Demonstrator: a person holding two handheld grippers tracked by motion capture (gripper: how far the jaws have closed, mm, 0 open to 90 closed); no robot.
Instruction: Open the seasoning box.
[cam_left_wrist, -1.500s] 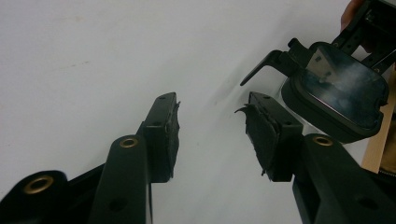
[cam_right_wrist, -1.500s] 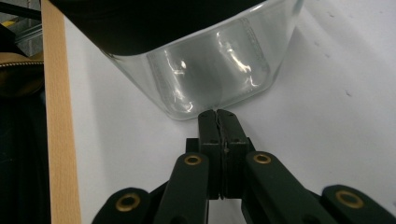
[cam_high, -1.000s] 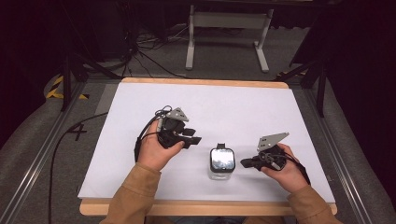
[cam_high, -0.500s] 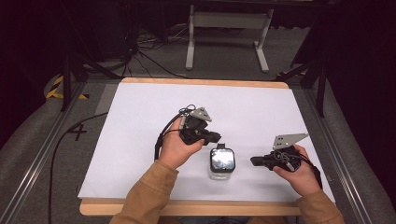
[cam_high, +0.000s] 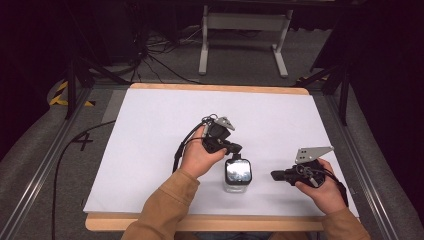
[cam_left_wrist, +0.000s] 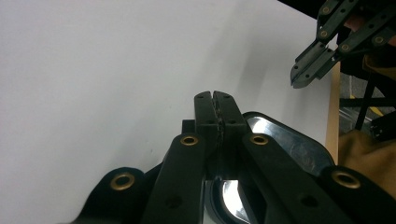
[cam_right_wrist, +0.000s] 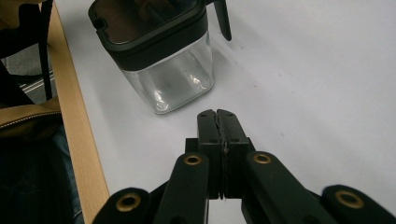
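Note:
A clear square glass jar (cam_high: 237, 183) with a glossy black lid (cam_high: 238, 170) stands on the white table near the front edge. My left gripper (cam_high: 236, 148) is shut and empty, its tips just above the lid's far edge. From the left gripper view, the shut tips (cam_left_wrist: 215, 95) reach out over the lid (cam_left_wrist: 285, 140). My right gripper (cam_high: 274, 175) is shut and empty too, a short way right of the jar and pointing at it. Seen from the right gripper view, its tips (cam_right_wrist: 218, 113) hover over the table in front of the jar (cam_right_wrist: 175, 79).
The white sheet (cam_high: 150, 150) covers the table, with a wooden edge (cam_high: 200, 223) at the front. Cables trail from both grippers. Behind the table, a metal stand (cam_high: 242, 30) and loose cables sit on the floor. Metal rails run along both sides.
My left gripper has moved right, up to the jar's lid. My right gripper has drifted a little to the right. The jar has stayed put.

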